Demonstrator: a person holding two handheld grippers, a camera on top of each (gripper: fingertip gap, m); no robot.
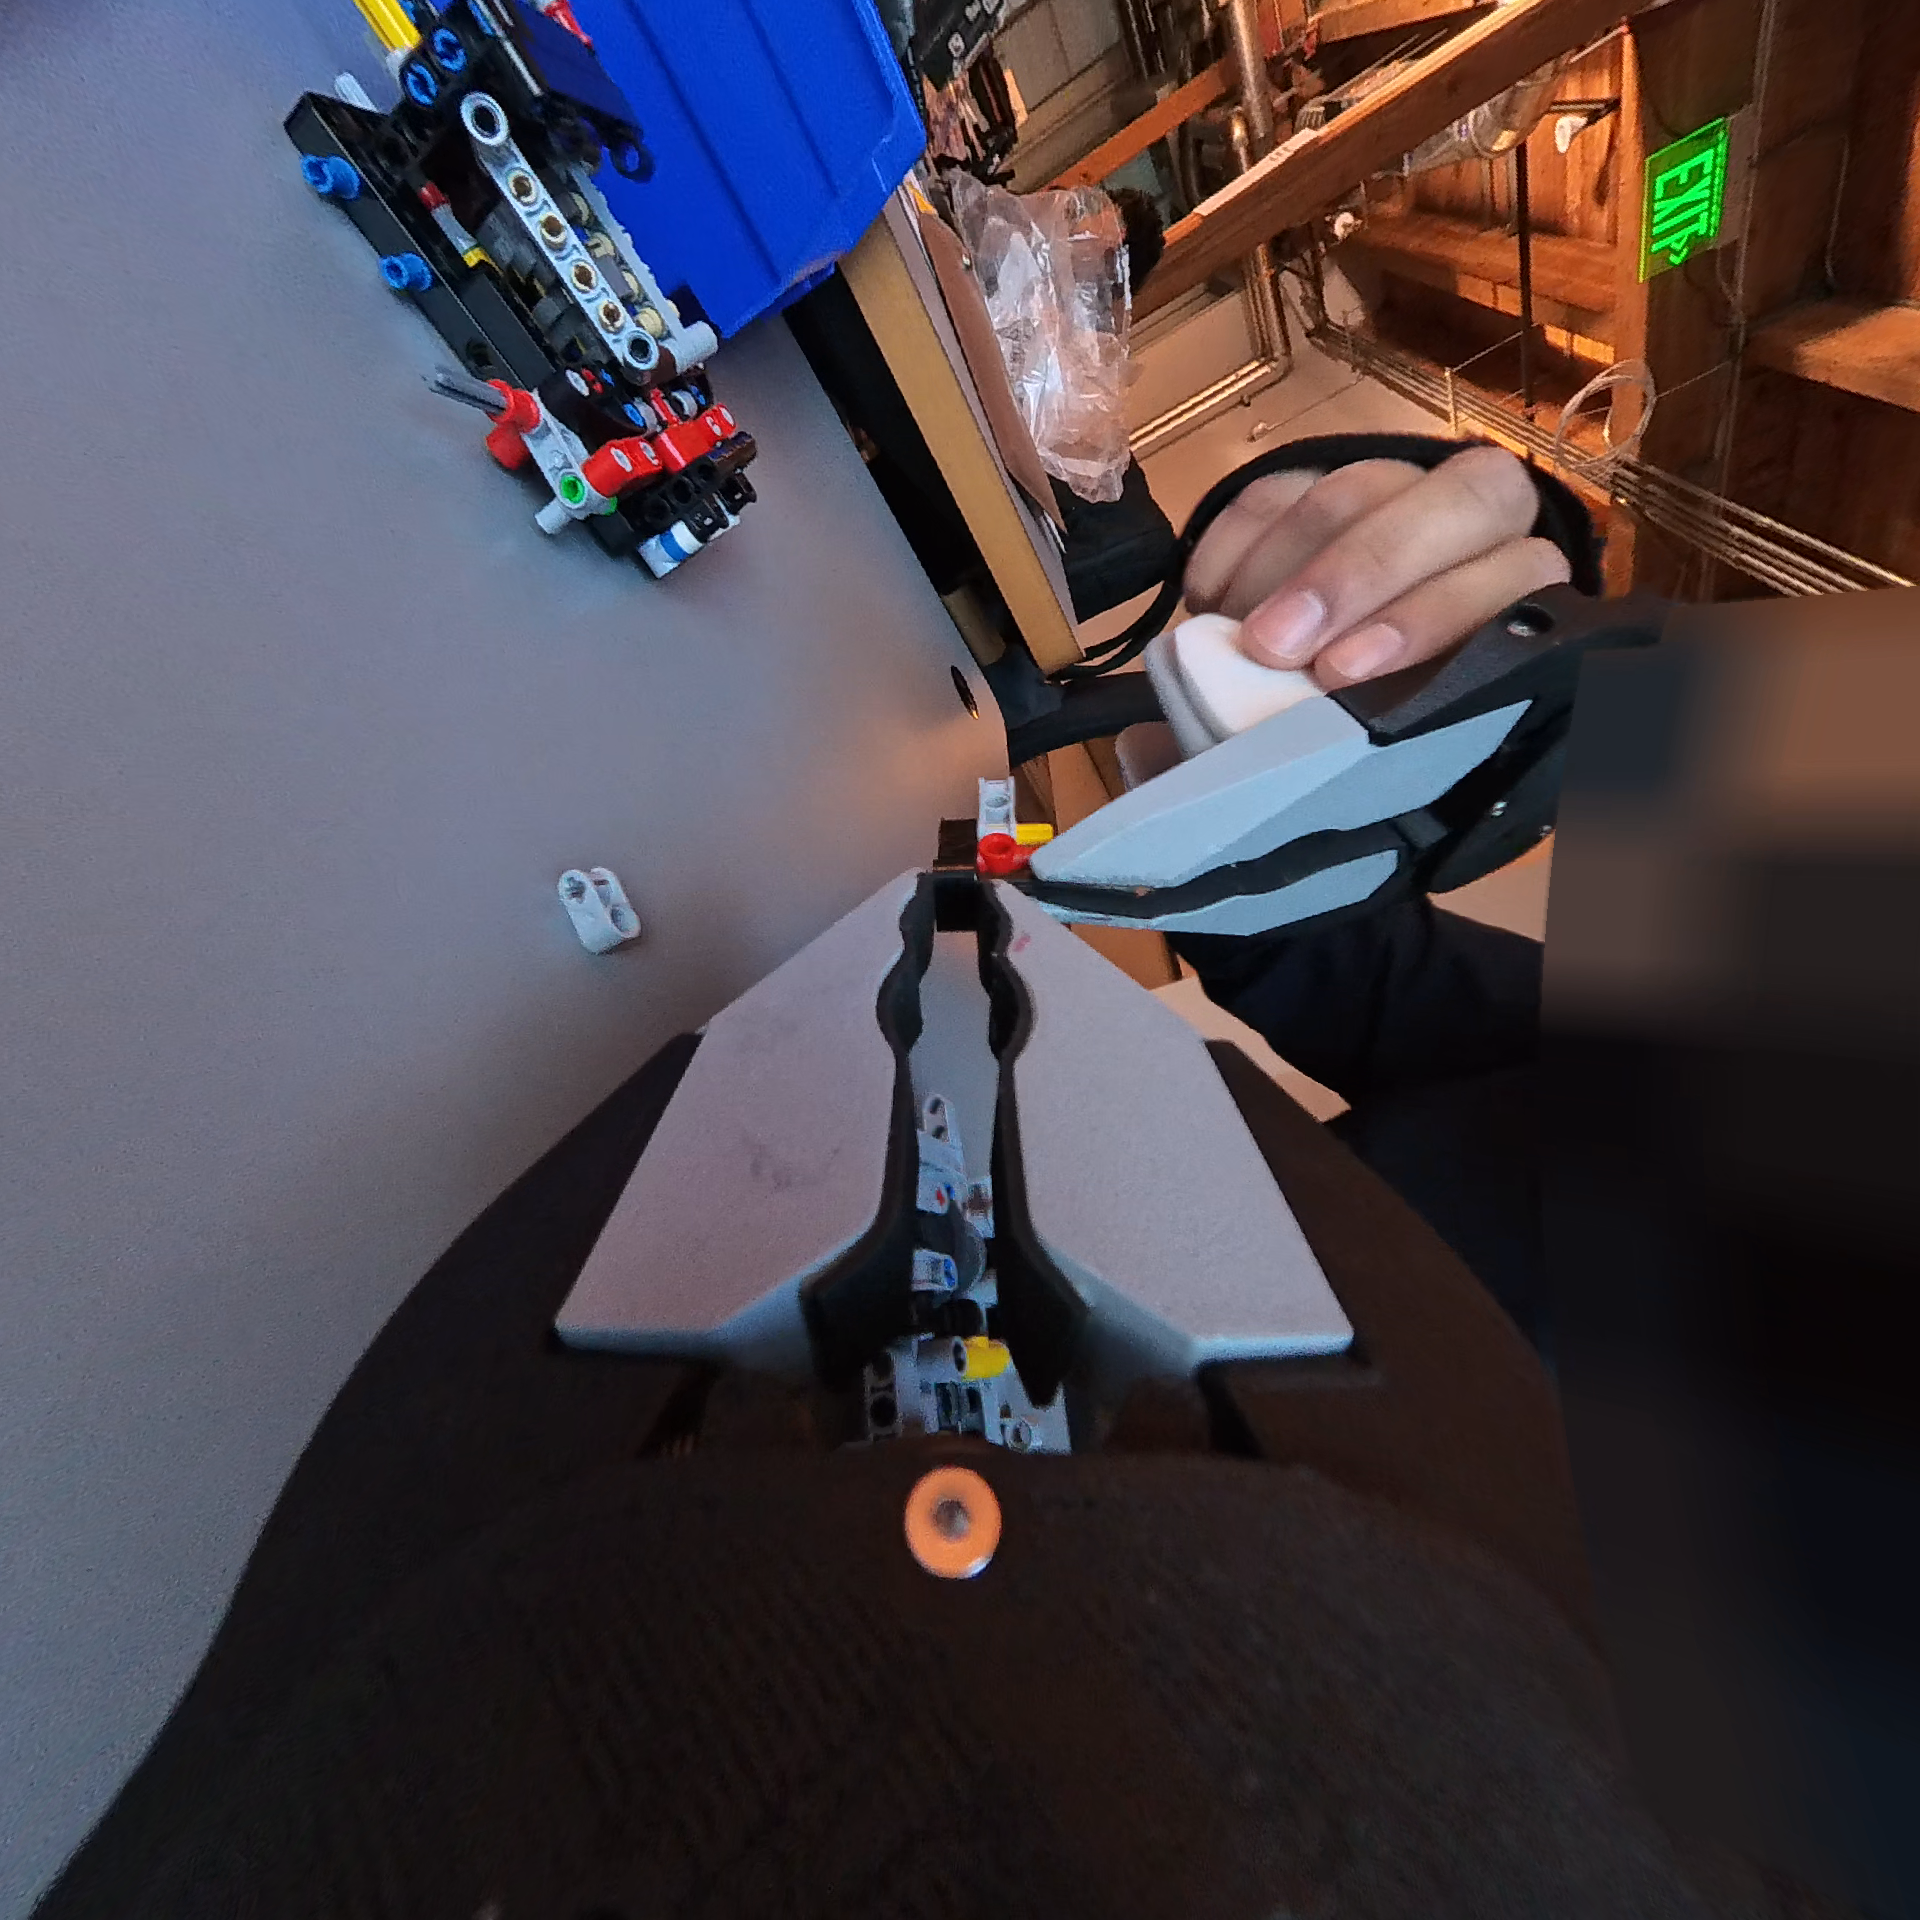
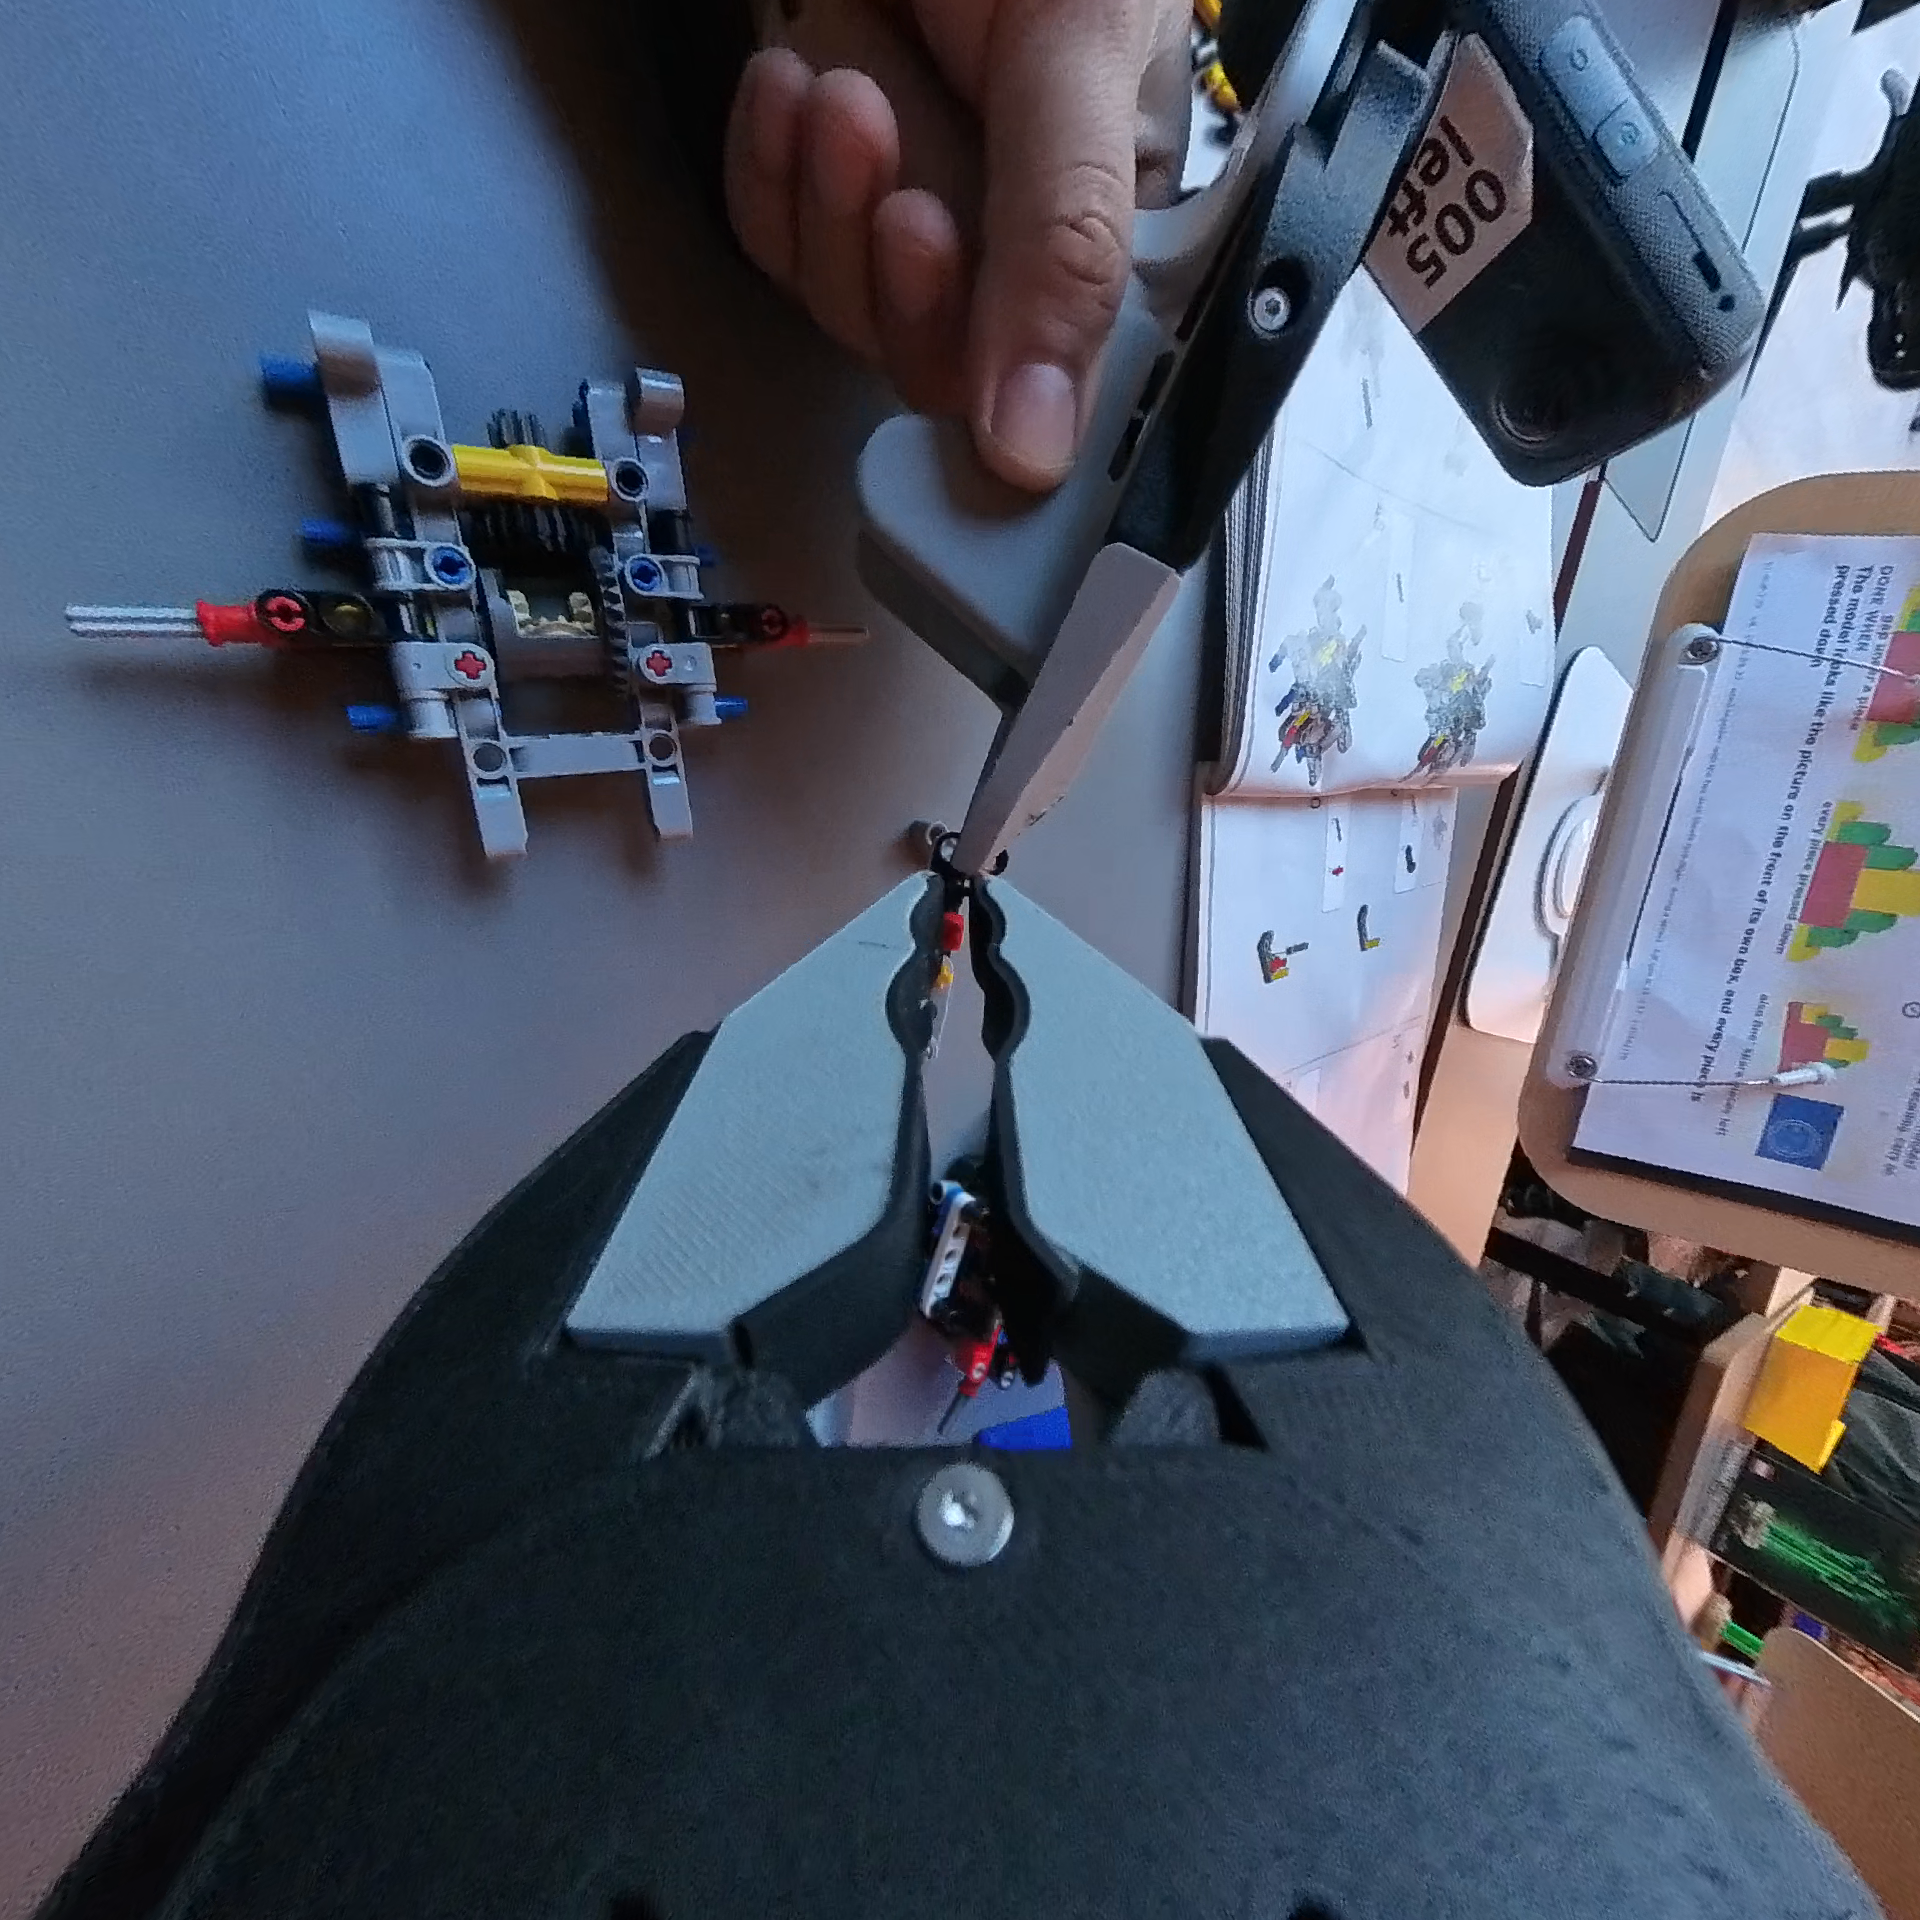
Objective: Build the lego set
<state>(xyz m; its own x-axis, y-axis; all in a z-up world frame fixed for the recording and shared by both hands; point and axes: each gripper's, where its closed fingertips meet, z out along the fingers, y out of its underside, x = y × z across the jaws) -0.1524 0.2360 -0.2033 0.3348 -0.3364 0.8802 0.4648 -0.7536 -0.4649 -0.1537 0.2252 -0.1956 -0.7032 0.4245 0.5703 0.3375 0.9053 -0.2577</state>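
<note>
Both grippers clamp one small black brick piece [image 1: 961,894] with red and yellow pins, held above the grey table [image 1: 312,727]: left gripper [image 1: 958,902] and right gripper [image 2: 961,894] meet tip to tip. A loose grey connector [image 1: 600,910] lies left of them; the larger brick assembly [image 2: 499,603] sits farther off.

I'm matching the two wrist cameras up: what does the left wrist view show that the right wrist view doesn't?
Only the left wrist view shows the blue bin, a crumpled clear plastic bag and a green lit sign. Only the right wrist view shows the open instruction booklet and a yellow block. Both show the grey table, the left gripper and right gripper meeting on a small black piece, and the big brick assembly.
</note>
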